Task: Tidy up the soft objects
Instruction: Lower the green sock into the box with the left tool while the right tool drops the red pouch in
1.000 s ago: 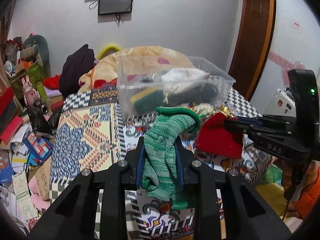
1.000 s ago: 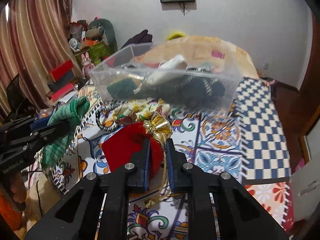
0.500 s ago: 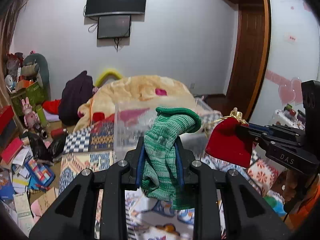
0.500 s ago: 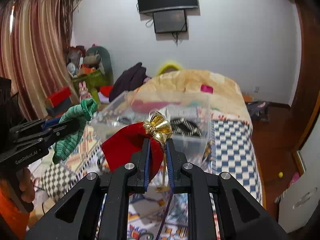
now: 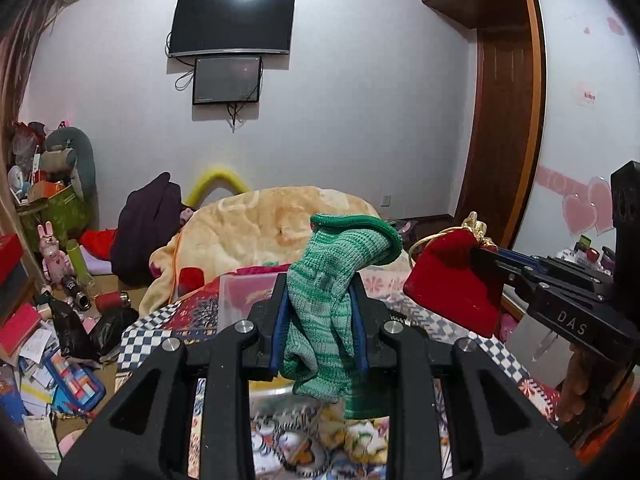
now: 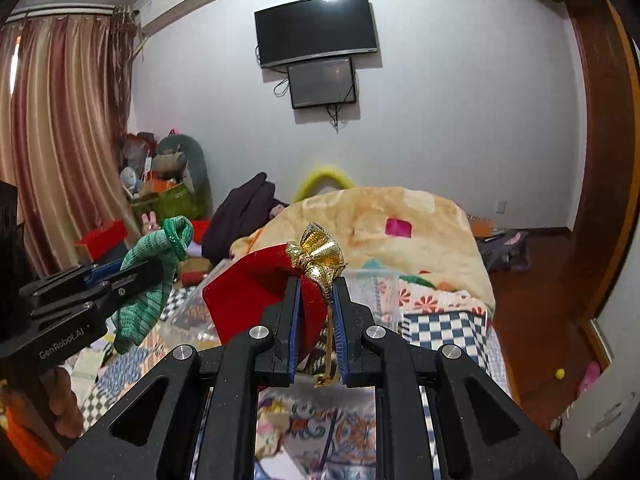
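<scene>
Green ribbed-knit sock (image 5: 328, 304) pinched in left gripper (image 5: 318, 320), red velvety pouch (image 6: 256, 296) with gold ruffled neck pinched in right gripper (image 6: 316, 320)

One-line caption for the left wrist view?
Left gripper jaws clamp a green knitted sock; right gripper alongside holds a red velvet pouch.

We hold a sock (image 5: 332, 304) in the left gripper (image 5: 318, 320), a pouch (image 6: 260, 296) in the right gripper (image 6: 316, 316), side by side above the bed (image 6: 444, 320). A bin (image 5: 240, 296) sits on the bed behind them, a blanket (image 6: 392, 224) beyond it, two screens (image 6: 320, 52) on the far wall.
</scene>
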Motion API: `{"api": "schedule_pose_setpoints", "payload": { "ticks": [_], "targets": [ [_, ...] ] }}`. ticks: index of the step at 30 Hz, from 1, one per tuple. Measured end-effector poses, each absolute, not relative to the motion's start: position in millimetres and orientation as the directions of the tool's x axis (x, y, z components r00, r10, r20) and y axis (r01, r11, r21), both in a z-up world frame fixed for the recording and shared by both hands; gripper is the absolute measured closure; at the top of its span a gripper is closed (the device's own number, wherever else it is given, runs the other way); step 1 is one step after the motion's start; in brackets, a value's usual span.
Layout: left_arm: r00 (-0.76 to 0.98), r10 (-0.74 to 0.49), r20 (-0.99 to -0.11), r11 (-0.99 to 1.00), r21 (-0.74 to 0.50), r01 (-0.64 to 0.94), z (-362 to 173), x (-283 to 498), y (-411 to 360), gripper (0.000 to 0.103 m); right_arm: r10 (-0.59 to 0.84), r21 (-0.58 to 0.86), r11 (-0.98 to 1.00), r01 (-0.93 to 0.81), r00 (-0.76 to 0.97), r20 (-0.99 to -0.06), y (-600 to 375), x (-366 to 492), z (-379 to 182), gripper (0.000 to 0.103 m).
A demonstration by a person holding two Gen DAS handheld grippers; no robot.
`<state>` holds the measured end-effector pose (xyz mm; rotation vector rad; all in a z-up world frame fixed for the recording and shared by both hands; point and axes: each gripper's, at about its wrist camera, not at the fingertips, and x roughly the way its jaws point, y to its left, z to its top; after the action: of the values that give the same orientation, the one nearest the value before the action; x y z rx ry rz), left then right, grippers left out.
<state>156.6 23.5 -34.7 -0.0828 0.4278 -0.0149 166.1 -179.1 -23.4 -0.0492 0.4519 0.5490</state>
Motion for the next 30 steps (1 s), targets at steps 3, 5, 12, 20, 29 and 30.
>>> {"api": "schedule_pose_setpoints", "payload": {
  "ticks": [3, 5, 12, 20, 29, 30],
  "targets": [
    [0.903, -0.032, -0.428, 0.996, -0.091, -0.007, -36.6, 171.4, 26.1, 0.076, 0.477, 0.065, 0.863, -0.501, 0.766, -0.431, -175.0, 174.0, -26.1, 0.089],
    [0.898, -0.027, -0.440, 0.996, -0.092, -0.015, -40.1, 180.4, 27.7, 0.076, 0.470, 0.067, 0.867, -0.494, 0.765, -0.440, -172.4, 179.6, -30.5, 0.089],
    [0.867, -0.022, -0.499, 0.992, -0.116, -0.041, -59.3, 209.2, 34.3, 0.076, 0.459, 0.106, 0.876, -0.471, 0.744, -0.486, -166.7, 198.4, -48.0, 0.089],
    [0.811, -0.028, -0.585, 0.990, -0.127, -0.057, -89.7, 237.4, 39.5, 0.076, 0.414, 0.079, 0.889, -0.451, 0.717, -0.561, -158.7, 213.3, -67.1, 0.089],
    [0.764, -0.030, -0.644, 0.993, -0.108, -0.052, -111.3, 253.8, 33.5, 0.075, 0.378, 0.051, 0.893, -0.448, 0.681, -0.628, -156.0, 222.1, -81.1, 0.087],
    [0.759, -0.030, -0.650, 0.993, -0.106, -0.051, -113.0, 255.1, 33.4, 0.074, 0.375, 0.045, 0.891, -0.452, 0.676, -0.634, -154.2, 221.7, -82.9, 0.087]
  ]
}}
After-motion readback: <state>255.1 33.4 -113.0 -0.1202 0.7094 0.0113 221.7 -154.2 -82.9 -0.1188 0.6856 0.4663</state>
